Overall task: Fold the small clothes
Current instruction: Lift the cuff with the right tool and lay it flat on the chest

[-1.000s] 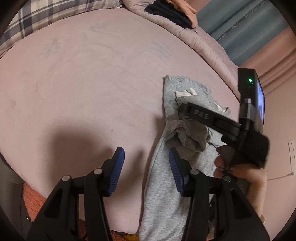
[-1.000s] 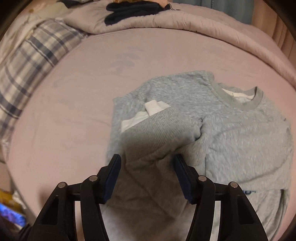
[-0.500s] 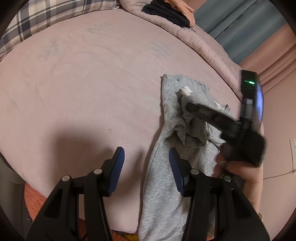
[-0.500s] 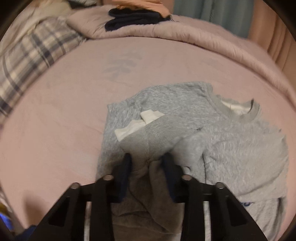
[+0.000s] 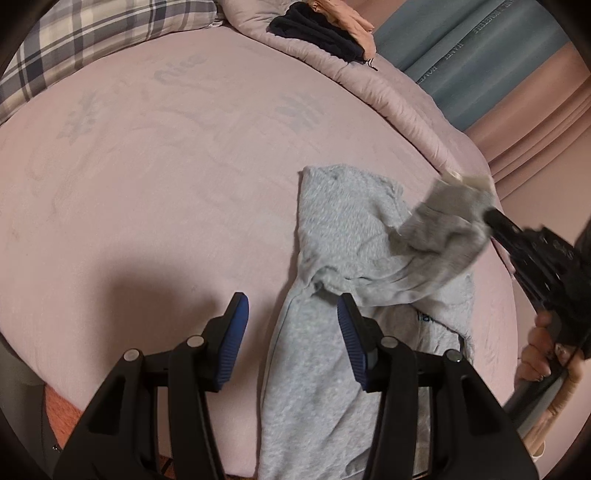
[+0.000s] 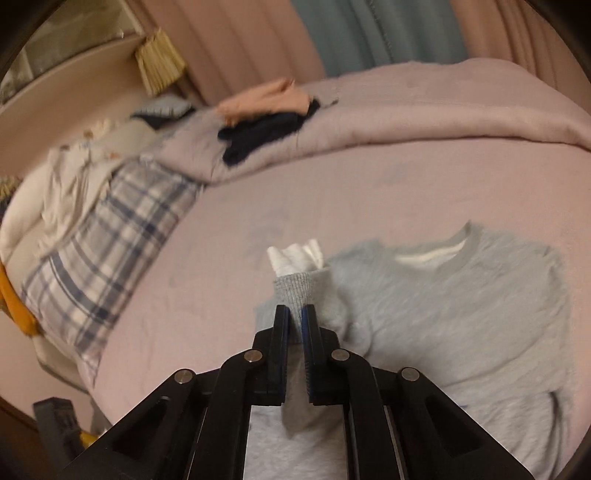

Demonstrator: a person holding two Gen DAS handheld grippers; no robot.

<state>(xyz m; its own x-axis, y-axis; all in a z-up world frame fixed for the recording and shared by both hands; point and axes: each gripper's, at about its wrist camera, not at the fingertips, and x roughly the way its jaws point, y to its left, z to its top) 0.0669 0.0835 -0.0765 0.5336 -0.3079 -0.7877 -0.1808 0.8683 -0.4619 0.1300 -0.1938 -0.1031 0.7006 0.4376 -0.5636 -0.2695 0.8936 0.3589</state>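
Grey sweatshirt [image 6: 461, 314] lies on the pink bed [image 5: 166, 166], neck band with white lining at the far side, ahead and right of the right jaws. Right gripper [image 6: 294, 325] has its jaws nearly shut, clamped on the sweatshirt's sleeve [image 6: 301, 291] just behind the ribbed cuff; the cuff stands up past the jaw tips with a white inner cuff [image 6: 295, 256] poking out of it. Rest of the sleeve hangs down between and below the jaws. From the left wrist view the same sleeve [image 5: 443, 218] is lifted off the body of the sweatshirt [image 5: 343, 229], stretched up toward the right gripper [image 5: 491, 218], which a hand [image 5: 541, 350] holds at the right edge. Left gripper [image 5: 291, 321] hovers over the near part of the bed with jaws about half open and nothing between the pads; its right pad sits over the sweatshirt's folded edge, its left pad over bare sheet. Sweatshirt runs from under the left jaws forward and to their right. Plaid pillow [image 6: 110, 240] lies far left of the right jaws; dark clothes [image 6: 266, 134] and a peach garment [image 6: 266, 98] sit on the rolled quilt [image 6: 424, 118] well beyond them, curtains [image 6: 369, 33] behind
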